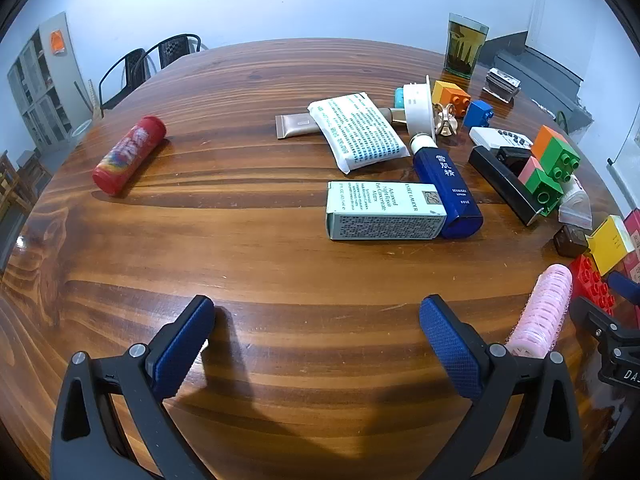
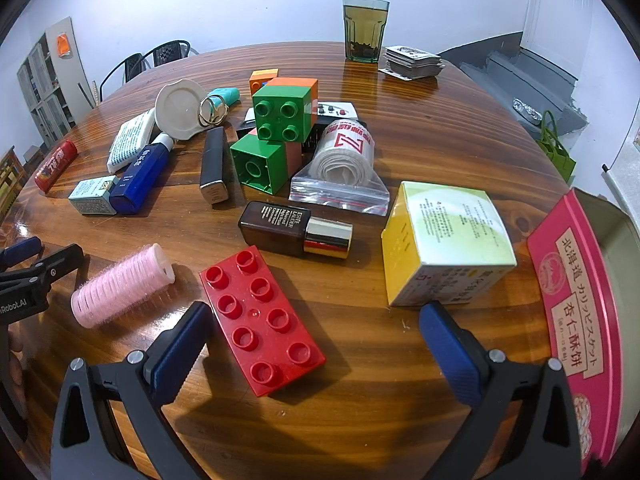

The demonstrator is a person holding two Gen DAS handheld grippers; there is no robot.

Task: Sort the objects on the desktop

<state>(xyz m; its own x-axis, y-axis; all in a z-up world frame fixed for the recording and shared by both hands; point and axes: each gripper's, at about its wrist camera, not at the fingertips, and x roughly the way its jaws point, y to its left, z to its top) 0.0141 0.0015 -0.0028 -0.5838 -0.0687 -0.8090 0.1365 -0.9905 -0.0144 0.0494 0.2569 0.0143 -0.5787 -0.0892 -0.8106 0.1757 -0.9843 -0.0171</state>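
Note:
My left gripper (image 1: 316,316) is open and empty over bare wood; a pale green box (image 1: 384,210) and a blue lotion bottle (image 1: 446,184) lie ahead of it. My right gripper (image 2: 316,320) is open and empty, with a flat red brick (image 2: 262,320) lying between its fingers, close to the left one. A pink hair roller (image 2: 120,286) lies left of the brick and also shows in the left wrist view (image 1: 540,314). A yellow box (image 2: 444,244) sits just beyond the right finger. A brown serum bottle (image 2: 296,230) lies past the brick.
Stacked green, orange and pink blocks (image 2: 280,136), a bagged roll (image 2: 344,164), a white lid (image 2: 180,112) and a grey tube (image 2: 214,166) crowd the middle. A glass of tea (image 2: 365,28) and cards (image 2: 414,62) stand far back. A pink tin (image 2: 580,308) is at right. A red can (image 1: 130,154) lies far left.

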